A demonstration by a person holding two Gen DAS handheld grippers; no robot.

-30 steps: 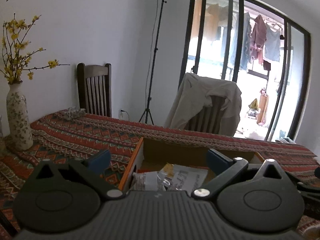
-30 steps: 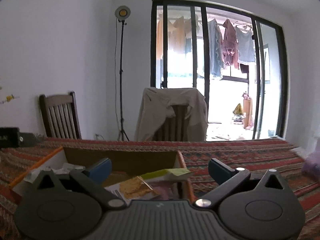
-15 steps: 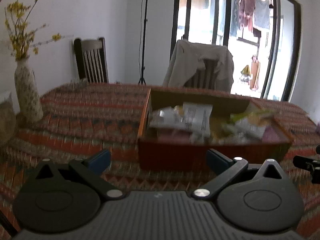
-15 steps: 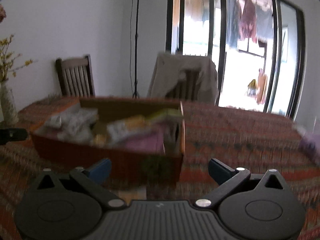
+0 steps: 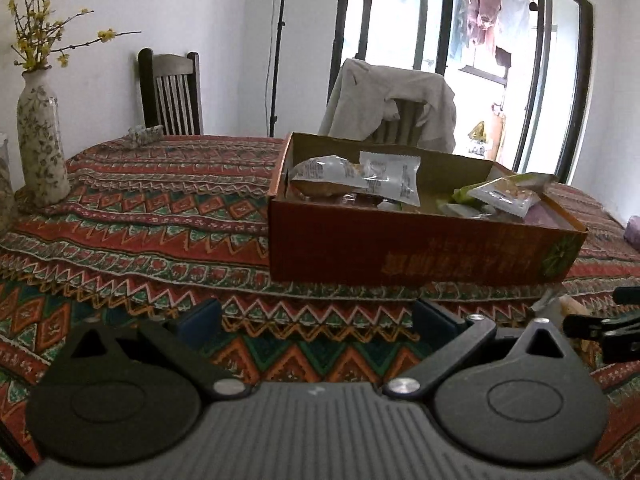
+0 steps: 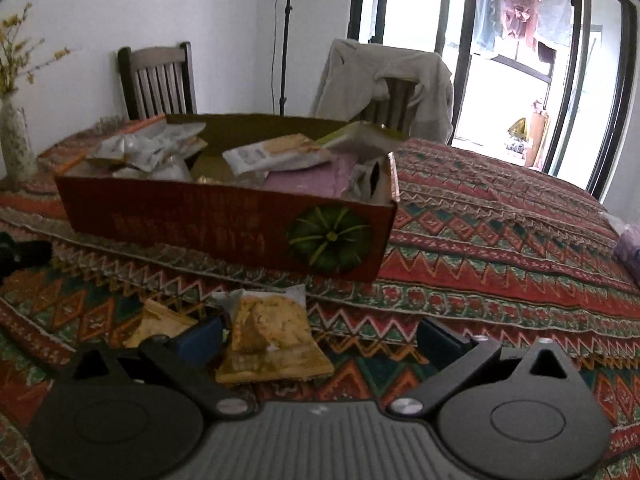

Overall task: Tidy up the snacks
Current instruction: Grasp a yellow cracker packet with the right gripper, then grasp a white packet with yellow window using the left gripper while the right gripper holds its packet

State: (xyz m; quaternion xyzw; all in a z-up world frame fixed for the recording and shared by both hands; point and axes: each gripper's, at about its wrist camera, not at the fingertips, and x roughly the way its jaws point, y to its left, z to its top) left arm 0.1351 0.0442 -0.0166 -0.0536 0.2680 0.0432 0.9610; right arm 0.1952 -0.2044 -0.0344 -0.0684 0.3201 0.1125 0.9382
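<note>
Hovering with my right gripper (image 6: 316, 336) spread over the cracker packet (image 6: 268, 330) on the tablecloth (image 6: 500, 240) beside the snack box's (image 6: 224, 224) near wall, I judge it light, crinkly, fragile—best pinched by its sealed edge; left gripper (image 5: 316, 324) spread, empty.

Table under a patterned cloth, carrying a box and loose packets

The table (image 5: 160, 208) holds an open red cardboard box (image 6: 224, 224), a floral vase (image 5: 40, 148) at its far left edge, and 2 snack packets (image 6: 272, 336) lying just before the box.
</note>
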